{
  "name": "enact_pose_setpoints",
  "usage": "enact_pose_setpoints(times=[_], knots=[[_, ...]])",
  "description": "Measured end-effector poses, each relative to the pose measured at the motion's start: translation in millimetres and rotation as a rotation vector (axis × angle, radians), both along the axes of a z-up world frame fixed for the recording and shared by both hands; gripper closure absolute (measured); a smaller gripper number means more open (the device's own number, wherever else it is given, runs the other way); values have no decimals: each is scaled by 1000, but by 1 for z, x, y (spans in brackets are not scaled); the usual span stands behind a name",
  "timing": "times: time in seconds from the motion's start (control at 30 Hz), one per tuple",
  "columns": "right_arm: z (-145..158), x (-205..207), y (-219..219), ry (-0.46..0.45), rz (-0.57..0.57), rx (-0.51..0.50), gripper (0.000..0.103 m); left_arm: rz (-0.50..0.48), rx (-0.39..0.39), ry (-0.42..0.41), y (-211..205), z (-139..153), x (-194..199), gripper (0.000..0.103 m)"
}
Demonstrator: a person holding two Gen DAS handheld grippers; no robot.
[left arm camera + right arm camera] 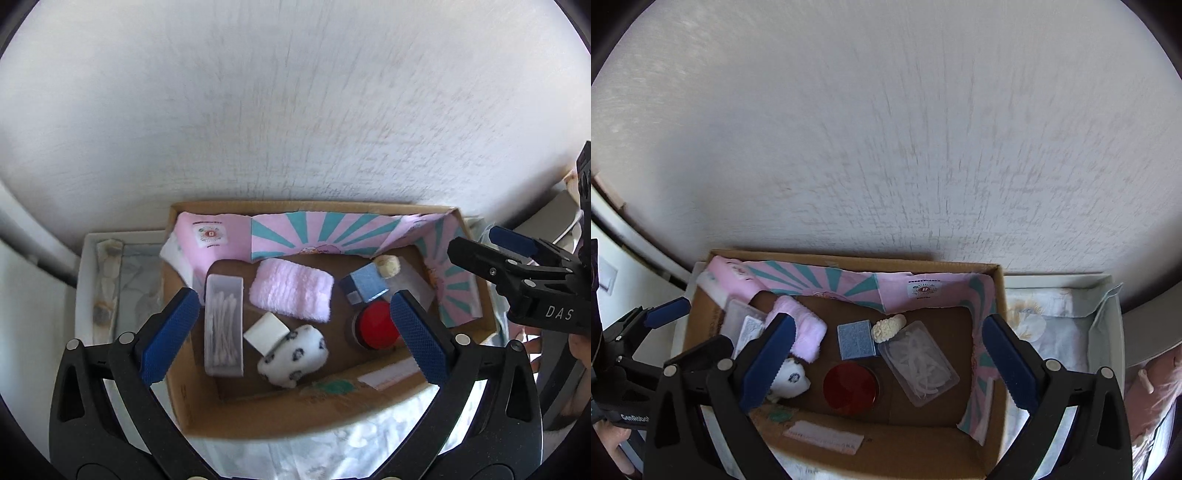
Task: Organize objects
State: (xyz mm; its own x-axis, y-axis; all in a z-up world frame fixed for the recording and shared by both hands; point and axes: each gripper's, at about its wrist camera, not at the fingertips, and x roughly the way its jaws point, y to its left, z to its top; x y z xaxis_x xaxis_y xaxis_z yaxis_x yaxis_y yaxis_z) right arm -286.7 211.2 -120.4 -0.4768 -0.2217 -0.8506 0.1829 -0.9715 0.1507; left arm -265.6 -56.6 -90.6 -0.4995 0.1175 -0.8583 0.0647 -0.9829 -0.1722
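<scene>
Cardboard box point(258, 413) holds pink towel point(291, 293) — both grippers hover, fingers apart.

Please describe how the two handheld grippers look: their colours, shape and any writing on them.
Both are alike. The left gripper has a black plastic frame with cut-out, angled arms, silver round rivets and two blue finger pads with a fine textured surface. The right gripper is built the same way. Seen from the left camera, its body bears white letters "DAS". No cables show.

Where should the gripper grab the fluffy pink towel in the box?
Probably from above, across the short width of the folded pink towel. It lies flat on the floor of the cardboard box, soft and long, with bare floor along both long edges for the open left gripper.
</scene>
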Motion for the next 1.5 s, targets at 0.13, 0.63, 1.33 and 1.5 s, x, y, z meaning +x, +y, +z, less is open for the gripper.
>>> enact_pose_setpoints(times=[0.13,0.63,1.33,1.5], knots=[[20,23,0,37,10,-18,2,42,-24,55,6,29,26,0],[63,139,14,160,-4,37,2,170,-91,179,31,82,154,0],[50,193,27,206,-46,81,2,184,-114,193,50,68,204,0],[50,193,27,204,-52,78,2,186,-120,198,49,70,206,0]])
